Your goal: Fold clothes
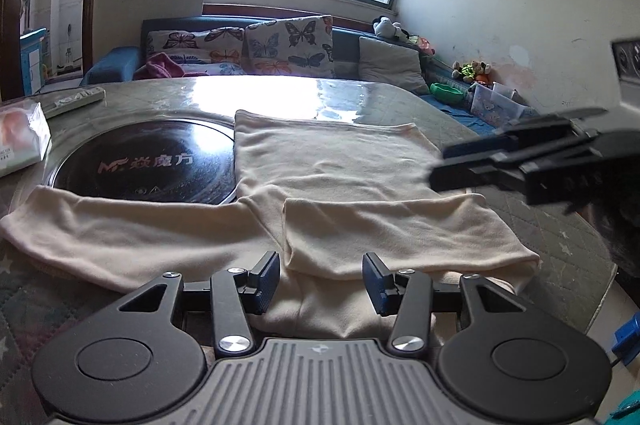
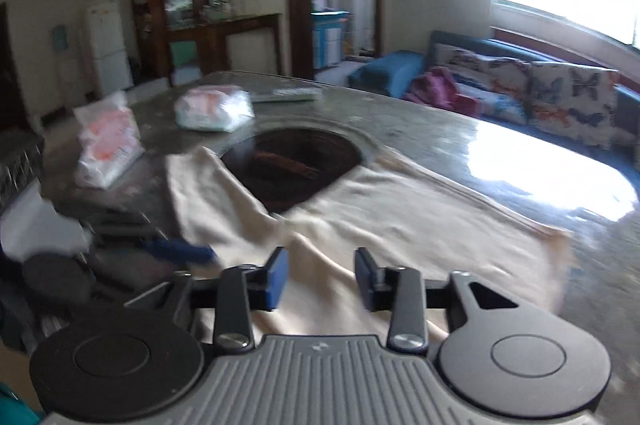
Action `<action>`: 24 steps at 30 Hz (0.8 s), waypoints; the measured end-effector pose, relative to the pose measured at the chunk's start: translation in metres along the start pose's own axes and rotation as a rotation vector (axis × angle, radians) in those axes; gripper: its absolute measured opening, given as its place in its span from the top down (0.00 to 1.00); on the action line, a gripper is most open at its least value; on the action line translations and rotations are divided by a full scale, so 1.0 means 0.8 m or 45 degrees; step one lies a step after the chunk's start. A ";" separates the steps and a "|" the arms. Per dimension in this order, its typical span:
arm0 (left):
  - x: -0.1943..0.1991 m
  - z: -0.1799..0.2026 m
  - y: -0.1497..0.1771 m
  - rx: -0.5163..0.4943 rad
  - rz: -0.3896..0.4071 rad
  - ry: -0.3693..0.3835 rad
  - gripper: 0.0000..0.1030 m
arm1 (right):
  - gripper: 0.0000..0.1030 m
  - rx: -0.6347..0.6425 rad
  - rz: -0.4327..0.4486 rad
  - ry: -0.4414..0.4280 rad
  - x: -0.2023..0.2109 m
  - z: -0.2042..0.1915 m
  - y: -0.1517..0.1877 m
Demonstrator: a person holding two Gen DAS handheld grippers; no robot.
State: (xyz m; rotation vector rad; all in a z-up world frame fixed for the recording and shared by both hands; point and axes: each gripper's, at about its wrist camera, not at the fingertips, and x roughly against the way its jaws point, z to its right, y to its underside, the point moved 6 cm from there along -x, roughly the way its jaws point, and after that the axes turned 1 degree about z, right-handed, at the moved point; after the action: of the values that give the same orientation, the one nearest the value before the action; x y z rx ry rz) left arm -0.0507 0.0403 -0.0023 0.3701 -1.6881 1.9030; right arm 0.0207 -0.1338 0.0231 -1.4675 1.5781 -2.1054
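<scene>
Counting first, we find one cream shirt (image 1: 320, 165) spread on the table (image 1: 360, 97), partly over one round black hob (image 1: 152, 161) set into the top. One sleeve (image 1: 120, 225) runs out flat to the left in the left wrist view; the other (image 1: 400, 237) is already folded in across the body. We count two white packets (image 2: 108, 145) (image 2: 214, 107) and one remote (image 1: 74, 101) near the far edge. Behind the table stands one blue sofa (image 1: 120, 65) with two butterfly cushions (image 1: 292, 45) (image 1: 196, 45) and one grey one (image 1: 390, 63).

Our left gripper (image 1: 320, 283) hangs low at the shirt's near edge, tilted downward, its fingers spread with cloth lying beneath the gap and nothing pinched. Our right gripper (image 2: 321, 275) also angles down over the near edge; its fingers stand apart, no fabric clamped between them. From the left wrist view it reaches in from the right, above the folded sleeve. The right wrist view is blurred.
</scene>
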 end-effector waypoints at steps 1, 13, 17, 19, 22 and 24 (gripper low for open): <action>-0.004 0.001 -0.001 -0.005 0.003 -0.002 0.54 | 0.57 -0.016 -0.021 0.033 0.006 0.011 0.011; -0.034 0.031 -0.004 -0.053 -0.036 0.049 0.54 | 0.57 -0.201 -0.075 0.253 0.047 0.080 0.095; -0.035 0.040 -0.003 -0.063 -0.039 0.058 0.54 | 0.58 -0.156 -0.034 0.219 0.030 0.076 0.079; -0.035 0.042 -0.003 -0.067 -0.040 0.055 0.54 | 0.59 -0.129 -0.019 0.197 0.019 0.074 0.069; -0.037 0.038 -0.001 -0.055 -0.053 0.043 0.54 | 0.63 -0.100 -0.017 0.179 0.004 0.073 0.063; -0.038 0.034 0.002 -0.038 -0.064 0.037 0.54 | 0.64 -0.097 -0.055 0.189 -0.007 0.077 0.069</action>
State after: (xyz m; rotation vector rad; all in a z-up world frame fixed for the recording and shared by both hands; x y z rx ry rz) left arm -0.0311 0.0066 -0.0157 0.3686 -1.6709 1.8366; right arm 0.0468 -0.1962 -0.0256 -1.4091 1.7109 -2.2495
